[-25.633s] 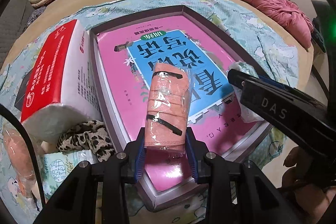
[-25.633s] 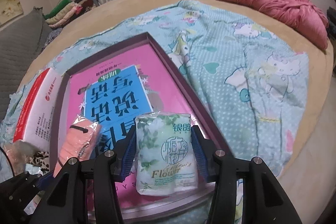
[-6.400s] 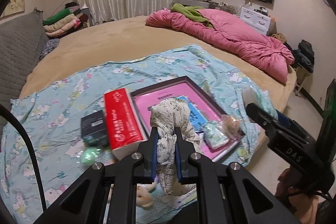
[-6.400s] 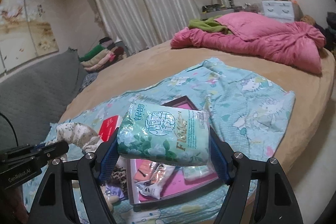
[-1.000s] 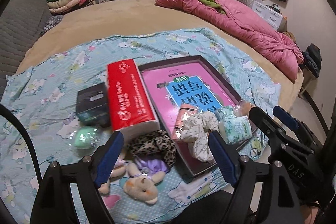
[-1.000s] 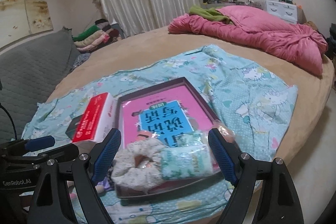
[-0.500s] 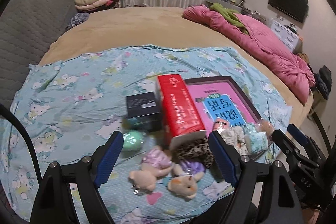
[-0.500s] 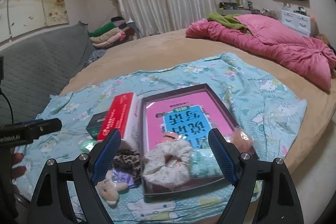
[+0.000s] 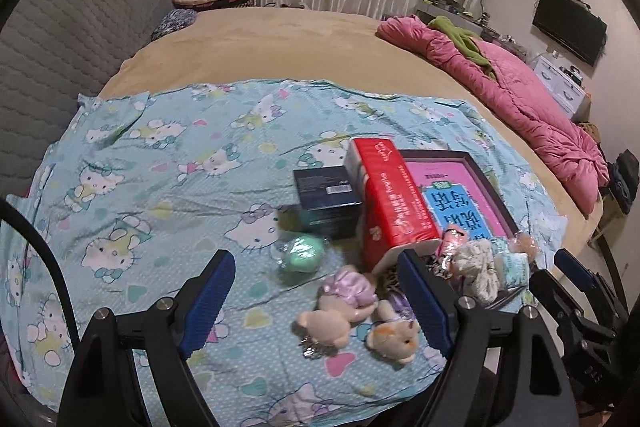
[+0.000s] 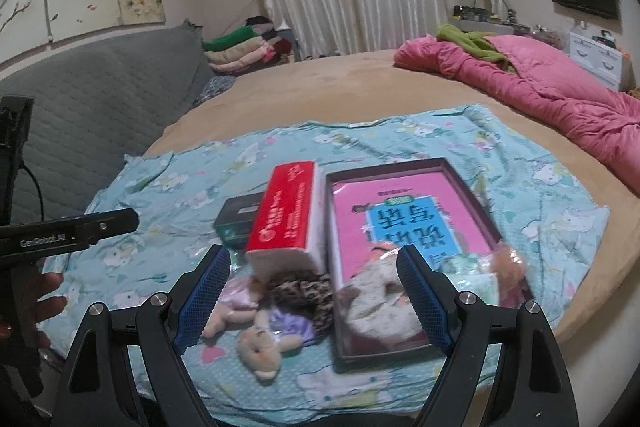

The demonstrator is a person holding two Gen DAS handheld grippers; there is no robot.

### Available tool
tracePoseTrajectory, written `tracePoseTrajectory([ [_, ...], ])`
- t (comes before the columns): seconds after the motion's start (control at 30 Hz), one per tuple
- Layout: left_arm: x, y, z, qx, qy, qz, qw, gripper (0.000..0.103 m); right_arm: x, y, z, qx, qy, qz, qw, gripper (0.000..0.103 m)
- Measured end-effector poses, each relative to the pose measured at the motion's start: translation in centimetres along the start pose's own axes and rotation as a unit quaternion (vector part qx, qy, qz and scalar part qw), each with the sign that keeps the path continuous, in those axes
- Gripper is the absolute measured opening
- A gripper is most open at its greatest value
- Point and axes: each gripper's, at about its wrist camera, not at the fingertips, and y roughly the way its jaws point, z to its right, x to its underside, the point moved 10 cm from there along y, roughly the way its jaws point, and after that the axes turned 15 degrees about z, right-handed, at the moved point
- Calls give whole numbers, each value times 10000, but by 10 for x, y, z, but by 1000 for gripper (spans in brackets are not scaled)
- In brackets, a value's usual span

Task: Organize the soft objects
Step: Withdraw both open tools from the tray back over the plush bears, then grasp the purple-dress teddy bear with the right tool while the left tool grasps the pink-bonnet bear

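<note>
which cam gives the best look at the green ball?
Left wrist. The green ball lies in full view there on the blue sheet, between the open fingers, in front of the dark box. In the right wrist view only a faint blurred patch shows beside the left finger, too unclear to call.

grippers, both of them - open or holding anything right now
left gripper: open, holding nothing
right gripper: open, holding nothing

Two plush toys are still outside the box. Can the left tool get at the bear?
Probably yes: the left tool is open and empty, and the bear lies uncovered on the sheet between its tips.
</note>
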Motion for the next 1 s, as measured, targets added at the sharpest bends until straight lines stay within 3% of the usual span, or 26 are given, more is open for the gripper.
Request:
tracePoseTrajectory([
  [0.37, 34, 14, -16, 32, -5, -247, 9997, 83, 32, 22, -21, -86, -555, -413, 9976, 86],
  [0.57, 61, 30, -8, 249, 48, -493, 9985, 83, 53, 36, -25, -108, -799, -653, 9946, 86],
  [1.0, 100, 61, -1, 449, 122, -896, 9949, 83, 110, 50, -45, -290, -628, -1628, 9842, 86],
])
